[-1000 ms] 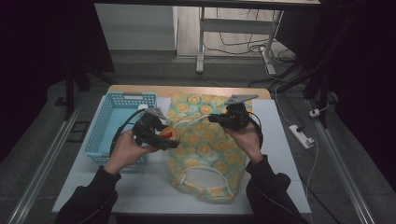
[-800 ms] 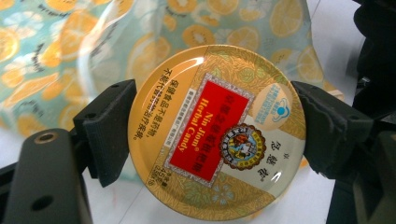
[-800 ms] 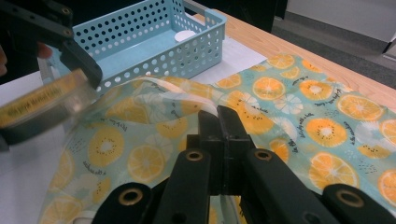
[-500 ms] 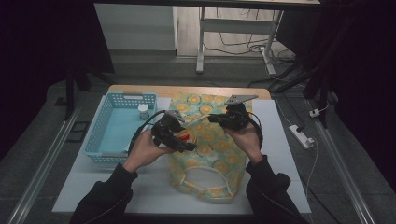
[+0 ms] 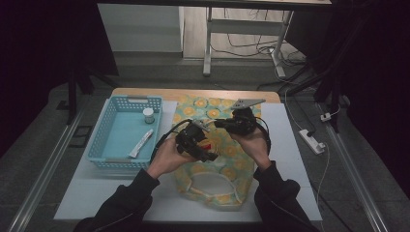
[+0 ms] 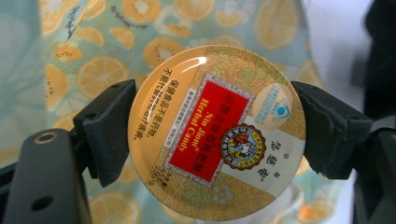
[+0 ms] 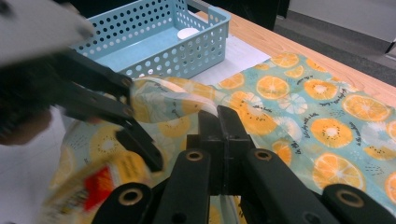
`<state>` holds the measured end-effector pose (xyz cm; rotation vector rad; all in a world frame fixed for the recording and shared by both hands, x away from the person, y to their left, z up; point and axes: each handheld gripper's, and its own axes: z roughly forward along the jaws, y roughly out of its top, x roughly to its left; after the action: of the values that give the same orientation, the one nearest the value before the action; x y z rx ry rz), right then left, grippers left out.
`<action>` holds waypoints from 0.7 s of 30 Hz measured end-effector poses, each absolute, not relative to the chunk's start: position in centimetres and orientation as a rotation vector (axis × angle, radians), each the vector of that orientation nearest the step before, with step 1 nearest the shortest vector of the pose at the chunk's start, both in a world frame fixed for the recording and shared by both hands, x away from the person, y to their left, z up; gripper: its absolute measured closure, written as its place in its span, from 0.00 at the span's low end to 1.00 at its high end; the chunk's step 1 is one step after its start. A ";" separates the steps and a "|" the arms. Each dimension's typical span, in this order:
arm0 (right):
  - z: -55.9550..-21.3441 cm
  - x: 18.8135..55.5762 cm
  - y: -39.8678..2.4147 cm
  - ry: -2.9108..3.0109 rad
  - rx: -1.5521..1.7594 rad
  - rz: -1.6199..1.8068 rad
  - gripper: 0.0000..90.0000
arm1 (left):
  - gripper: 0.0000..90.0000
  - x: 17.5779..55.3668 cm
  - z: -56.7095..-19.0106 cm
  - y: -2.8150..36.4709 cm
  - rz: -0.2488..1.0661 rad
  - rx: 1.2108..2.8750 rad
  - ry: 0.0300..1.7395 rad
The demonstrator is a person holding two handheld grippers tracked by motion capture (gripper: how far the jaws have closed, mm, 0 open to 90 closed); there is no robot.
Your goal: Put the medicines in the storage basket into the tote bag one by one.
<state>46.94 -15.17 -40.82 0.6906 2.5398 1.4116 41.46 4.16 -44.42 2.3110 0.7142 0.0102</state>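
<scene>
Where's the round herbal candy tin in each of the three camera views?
High view: candy tin at centre, in the left gripper, over the fruit-print bag.
Left gripper view: centre, clamped between both jaws.
Right gripper view: blurred, lower left.
Shared landmark: the fruit-print bag.

On the round candy tin (image 6: pixel 217 133) we read "Nin Jiom Herbal Candy" on its red label, with Chinese characters alongside; the fruit-print bag (image 6: pixel 93 65) carries small script we cannot make out.
</scene>
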 end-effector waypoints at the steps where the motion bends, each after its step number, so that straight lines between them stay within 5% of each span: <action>1: -40.8 46.9 -15.2 2.540 0.687 1.412 1.00 | 0.22 41.5 -44.4 4.2 0.010 2.311 0.714; 21: -41.5 47.1 -14.9 2.548 0.696 1.388 1.00 | 0.22 44.8 -49.5 3.9 0.108 2.278 0.814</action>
<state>47.09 -14.88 -41.45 0.6957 2.5479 1.3880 44.84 3.85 -49.46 2.2775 0.8136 0.1083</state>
